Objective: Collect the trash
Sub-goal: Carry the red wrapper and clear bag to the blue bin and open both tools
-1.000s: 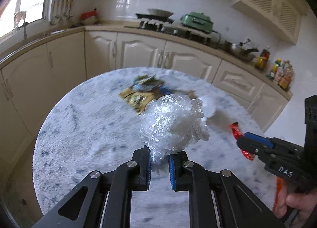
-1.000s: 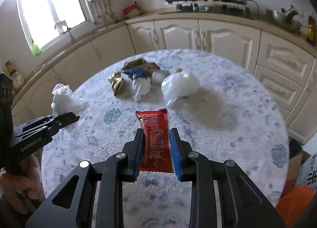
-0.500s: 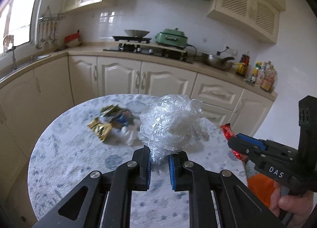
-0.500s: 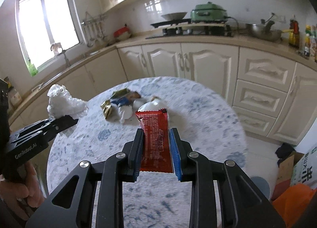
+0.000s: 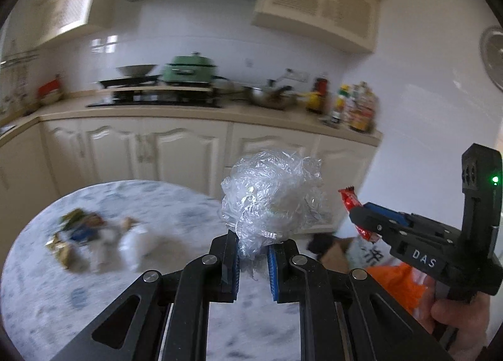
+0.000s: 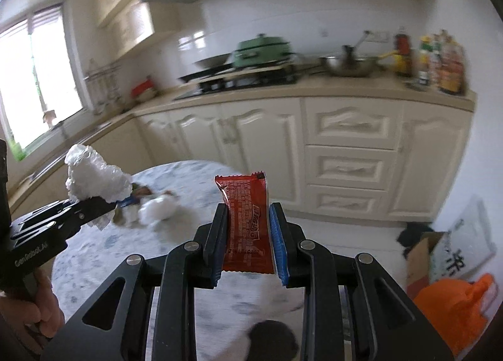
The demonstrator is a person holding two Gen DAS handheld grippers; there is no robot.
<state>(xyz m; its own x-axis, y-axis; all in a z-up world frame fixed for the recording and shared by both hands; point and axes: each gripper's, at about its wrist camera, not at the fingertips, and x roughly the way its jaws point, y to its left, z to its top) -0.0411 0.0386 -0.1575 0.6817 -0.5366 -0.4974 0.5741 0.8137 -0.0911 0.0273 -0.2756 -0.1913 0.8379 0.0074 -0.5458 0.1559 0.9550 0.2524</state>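
Red wrapper (image 6: 246,222) between right hand-held gripper (image 6: 246,235) fingers

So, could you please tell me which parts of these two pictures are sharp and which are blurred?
Left wrist view: the left gripper and its clear plastic wad are sharp; the table and trash pile smear.
Right wrist view: the right gripper and red wrapper are crisp; the cabinets are blurred and the window is blown out.

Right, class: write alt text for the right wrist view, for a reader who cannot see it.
The right gripper holds a red wrapper upright above a round table. At left, the left gripper holds crumpled plastic; kitchen cabinets stand behind.
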